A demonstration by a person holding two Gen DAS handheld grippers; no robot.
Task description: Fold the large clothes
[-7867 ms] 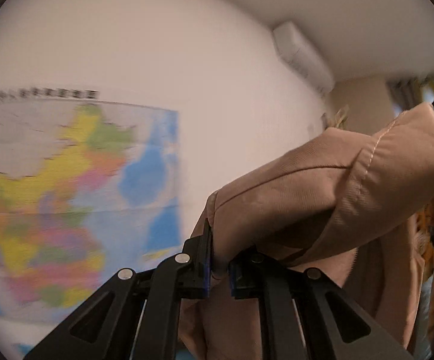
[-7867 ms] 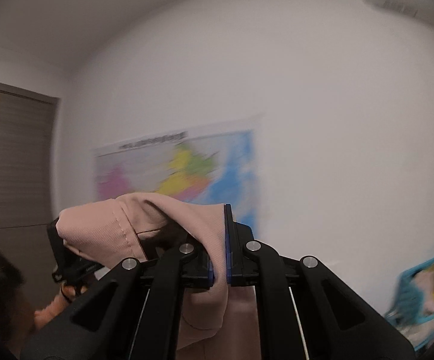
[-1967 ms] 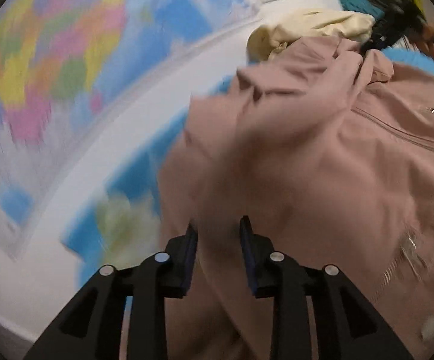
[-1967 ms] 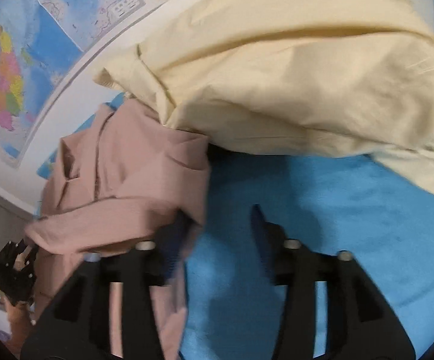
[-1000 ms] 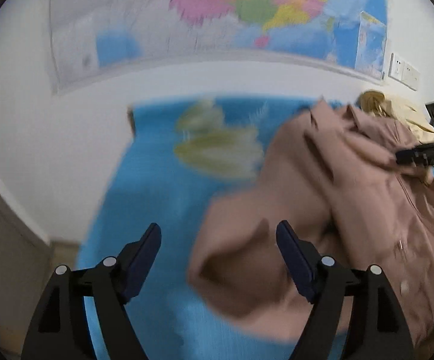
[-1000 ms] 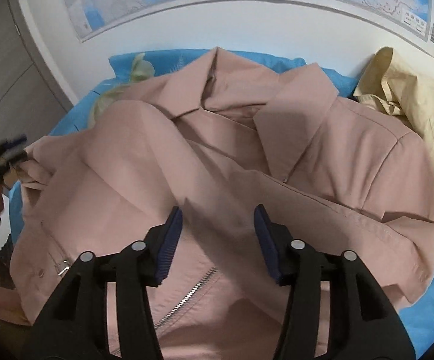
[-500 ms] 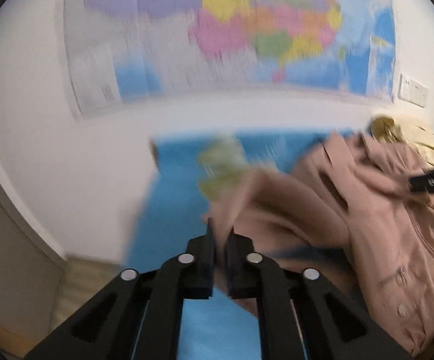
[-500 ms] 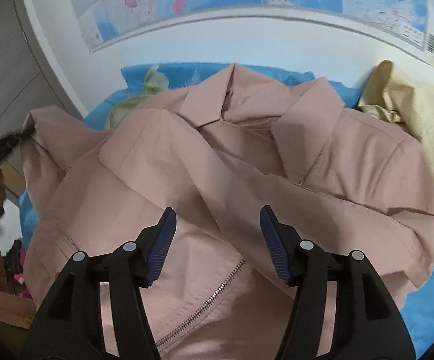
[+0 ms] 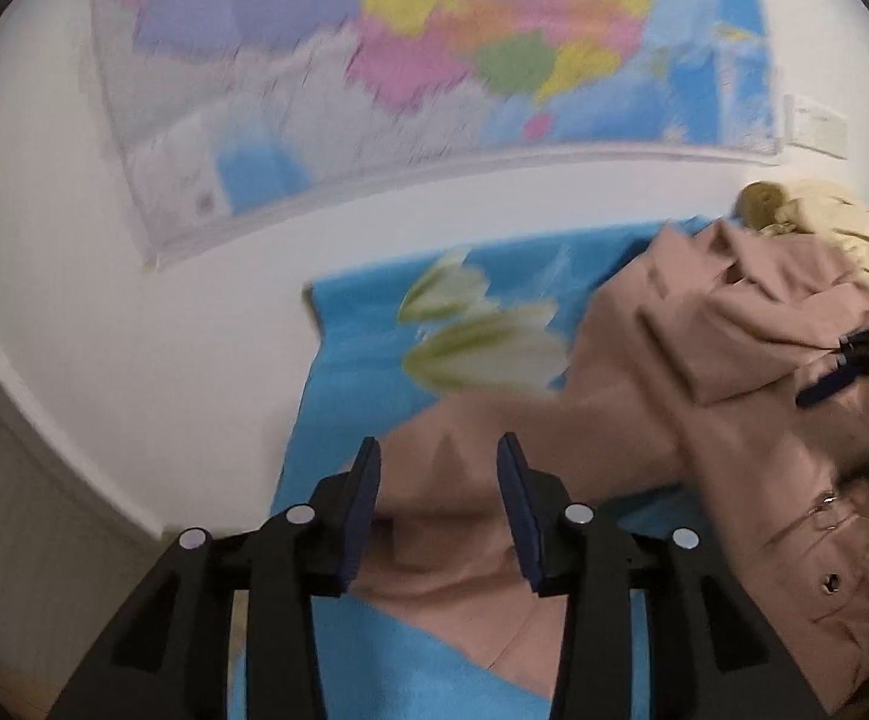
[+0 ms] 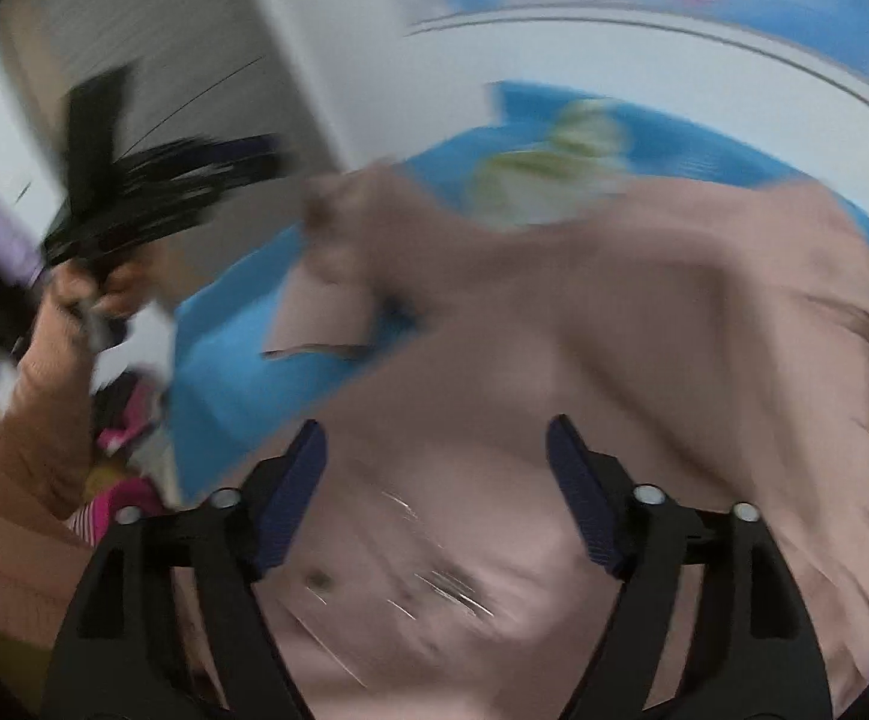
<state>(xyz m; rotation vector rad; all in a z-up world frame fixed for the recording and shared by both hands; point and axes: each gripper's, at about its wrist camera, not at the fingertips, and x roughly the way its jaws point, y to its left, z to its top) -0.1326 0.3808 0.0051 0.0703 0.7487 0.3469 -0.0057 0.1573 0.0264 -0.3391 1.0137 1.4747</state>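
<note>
A large pink-brown jacket [image 9: 752, 396] lies spread on a blue blanket with pale flowers [image 9: 374, 312]. One sleeve [image 9: 542, 426] stretches left toward my left gripper [image 9: 439, 468], which is open just above the cuff. In the blurred right wrist view the same jacket [image 10: 614, 324] fills the middle; my right gripper [image 10: 434, 444] is open above its front, near the zipper [image 10: 434, 588]. The left gripper and hand [image 10: 134, 192] show at the left of that view. The right gripper [image 9: 866, 354] shows at the right edge of the left wrist view.
A map [image 9: 434, 48] hangs on the white wall behind the blanket. A cream garment [image 9: 806, 210] lies piled at the far right. A grey door [image 10: 182, 48] stands at the left. Pink and dark items [image 10: 122, 420] lie on the floor beside the blanket's left edge.
My left gripper was shut on the sleeve half a second ago; it has opened and the sleeve lies flat on the blanket. My right gripper has swung left, still open.
</note>
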